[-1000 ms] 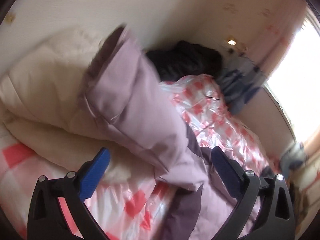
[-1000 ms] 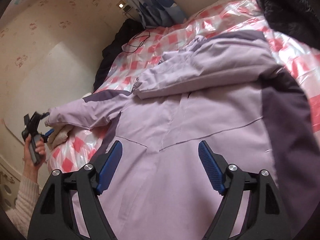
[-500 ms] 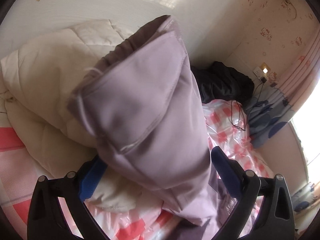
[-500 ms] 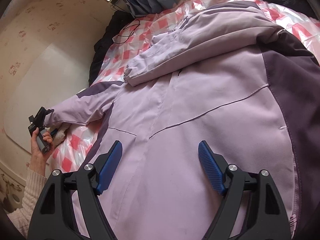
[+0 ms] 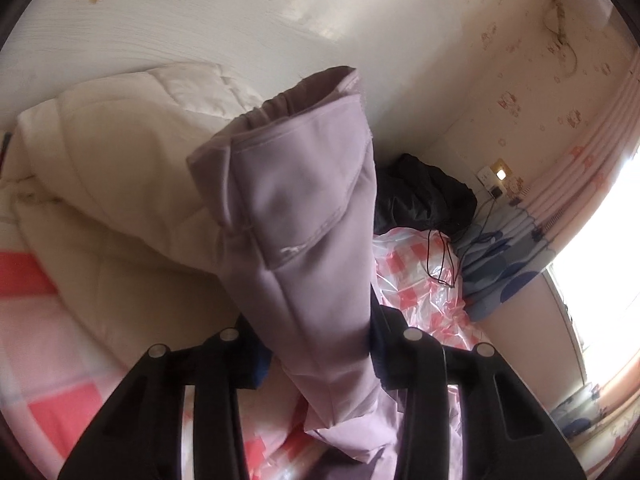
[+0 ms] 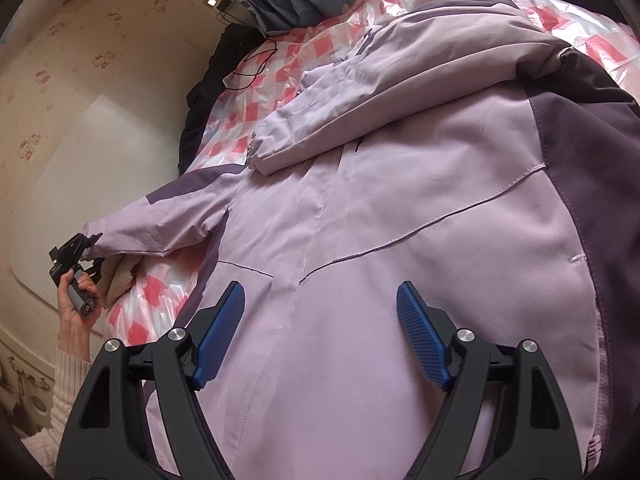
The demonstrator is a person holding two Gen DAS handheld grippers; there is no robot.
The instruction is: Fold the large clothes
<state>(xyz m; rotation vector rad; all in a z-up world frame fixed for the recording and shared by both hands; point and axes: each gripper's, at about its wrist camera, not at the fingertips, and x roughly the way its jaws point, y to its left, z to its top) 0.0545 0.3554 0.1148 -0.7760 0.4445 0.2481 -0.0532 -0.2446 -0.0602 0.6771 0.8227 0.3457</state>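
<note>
A large lilac jacket point(image 6: 400, 208) with dark purple panels lies spread on a bed covered in red-checked plastic point(image 6: 280, 64). One sleeve point(image 6: 360, 92) lies folded across its chest. My left gripper point(image 5: 320, 344) is shut on the other sleeve point(image 5: 296, 216) near its cuff; the cuff stands up in front of the camera. It also shows in the right wrist view point(image 6: 76, 252), at the end of the stretched sleeve. My right gripper point(image 6: 320, 320) is open and empty, hovering over the jacket's lower body.
A cream quilt point(image 5: 104, 168) is heaped against the white headboard point(image 5: 200, 28). A black garment point(image 5: 424, 196) and a blue patterned cloth point(image 5: 504, 264) lie at the far corner by the wall. A thin black cable point(image 6: 248, 68) lies on the plastic.
My left gripper has closed on the sleeve, which now stands up between the fingers. My right gripper has moved slightly closer over the jacket and stays open.
</note>
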